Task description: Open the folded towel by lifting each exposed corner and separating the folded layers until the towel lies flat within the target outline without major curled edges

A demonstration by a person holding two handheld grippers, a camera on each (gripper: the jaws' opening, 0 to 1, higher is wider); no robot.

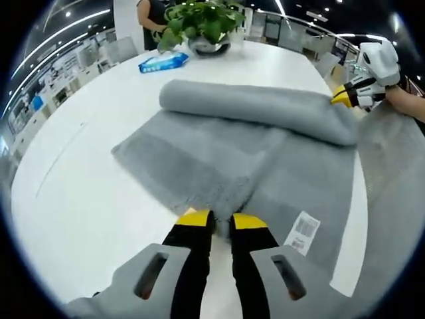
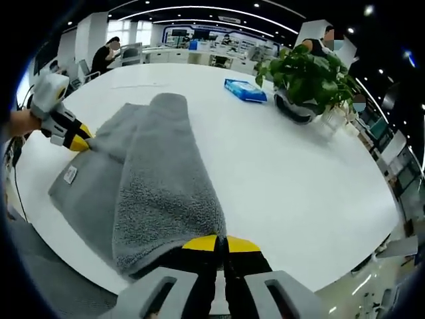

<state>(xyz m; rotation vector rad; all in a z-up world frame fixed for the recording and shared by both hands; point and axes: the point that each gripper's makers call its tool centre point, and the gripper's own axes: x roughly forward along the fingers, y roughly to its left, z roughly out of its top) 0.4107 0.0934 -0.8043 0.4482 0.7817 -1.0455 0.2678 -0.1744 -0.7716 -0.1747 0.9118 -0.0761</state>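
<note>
- I am pinching the near edge of the grey towel (image 1: pixel 219 166) with my left hand-held gripper (image 1: pixel 221 219); its yellow-tipped jaws are drawn narrow with the pile caught between them.
- My right hand-held gripper (image 2: pixel 222 244) is clamping the end of a thick fold of the same towel (image 2: pixel 159 179), jaws nearly together on the cloth.
- The towel is lying on the white table (image 1: pixel 86 166), partly opened: a flat layer is spreading toward my left hand-held gripper, while a rolled-over fold is running across its far side.
- In the left gripper view, my right hand-held gripper (image 1: pixel 345 96) is gripping the right end of that fold.
- A white barcode label (image 1: pixel 303 232) is sitting on the towel just beside my left jaws.
- Farther along the table, a blue packet (image 1: pixel 163 62) is lying near a potted plant (image 1: pixel 202 23), both well apart from the towel.
- People are standing behind the plant and sitting at distant desks.
</note>
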